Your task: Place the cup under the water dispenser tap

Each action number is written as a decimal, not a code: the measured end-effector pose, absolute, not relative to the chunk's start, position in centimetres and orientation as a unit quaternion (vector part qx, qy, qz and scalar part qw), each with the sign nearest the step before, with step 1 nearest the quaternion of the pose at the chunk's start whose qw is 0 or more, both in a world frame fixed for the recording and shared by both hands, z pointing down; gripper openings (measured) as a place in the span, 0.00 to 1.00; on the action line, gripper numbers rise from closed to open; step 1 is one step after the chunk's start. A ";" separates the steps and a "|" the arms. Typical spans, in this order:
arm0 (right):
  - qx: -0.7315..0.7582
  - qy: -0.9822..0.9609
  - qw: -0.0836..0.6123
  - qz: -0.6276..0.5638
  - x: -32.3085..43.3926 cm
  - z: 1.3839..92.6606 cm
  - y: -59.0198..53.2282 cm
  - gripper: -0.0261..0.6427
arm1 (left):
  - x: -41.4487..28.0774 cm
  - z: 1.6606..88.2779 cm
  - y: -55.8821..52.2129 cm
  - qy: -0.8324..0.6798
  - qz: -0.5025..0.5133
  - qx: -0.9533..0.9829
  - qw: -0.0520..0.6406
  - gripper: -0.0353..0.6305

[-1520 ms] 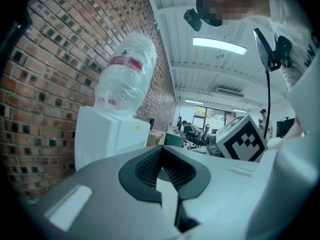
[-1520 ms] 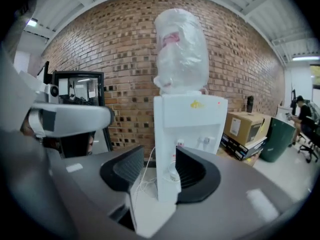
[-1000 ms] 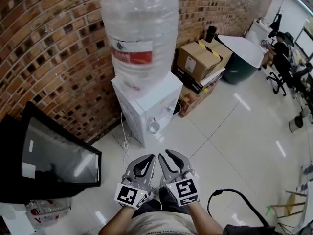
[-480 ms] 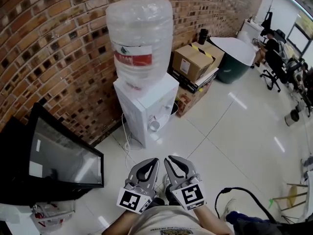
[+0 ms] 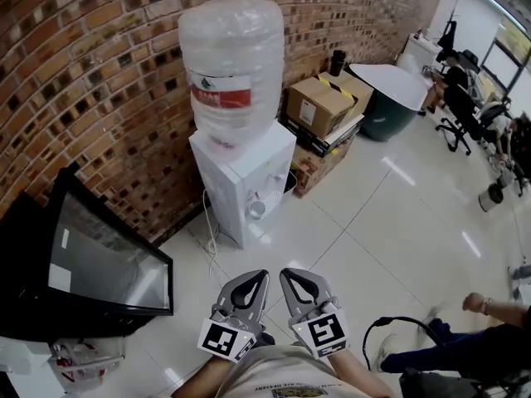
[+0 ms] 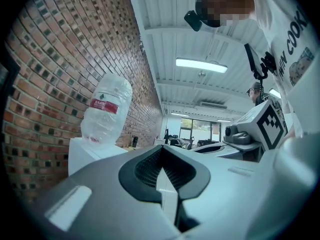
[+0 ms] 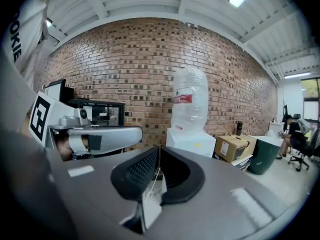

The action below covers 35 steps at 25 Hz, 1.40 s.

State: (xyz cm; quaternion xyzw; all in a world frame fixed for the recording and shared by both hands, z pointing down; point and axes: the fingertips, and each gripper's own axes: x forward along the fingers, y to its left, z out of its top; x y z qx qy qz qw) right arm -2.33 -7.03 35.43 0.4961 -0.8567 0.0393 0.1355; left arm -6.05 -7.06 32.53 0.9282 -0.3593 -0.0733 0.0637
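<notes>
Clear plastic bottle tops boxy white dispenser.

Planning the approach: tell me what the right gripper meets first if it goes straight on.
Likely the water dispenser, low on its front; only floor lies between, though depth is unclear.

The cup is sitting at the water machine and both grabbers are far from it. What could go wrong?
1. The cup stands at the front of the water dispenser with nothing holding it. The left gripper and right gripper are shut and empty, so it might tip or overflow.
2. A white cord lies on the floor beside the dispenser, and a black cable loops near the person. Either could trip someone.
</notes>
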 end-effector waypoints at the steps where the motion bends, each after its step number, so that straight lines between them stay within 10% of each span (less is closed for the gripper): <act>1: 0.496 -0.857 0.134 0.038 -2.2 35.4 -6.7 0.06 | -5.9 32.4 -6.8 -0.359 -0.073 0.928 0.063 0.04; 35: 0.467 -0.878 0.090 0.055 5.1 34.4 17.8 0.05 | 2.0 30.6 17.1 -0.384 -0.034 0.922 0.036 0.04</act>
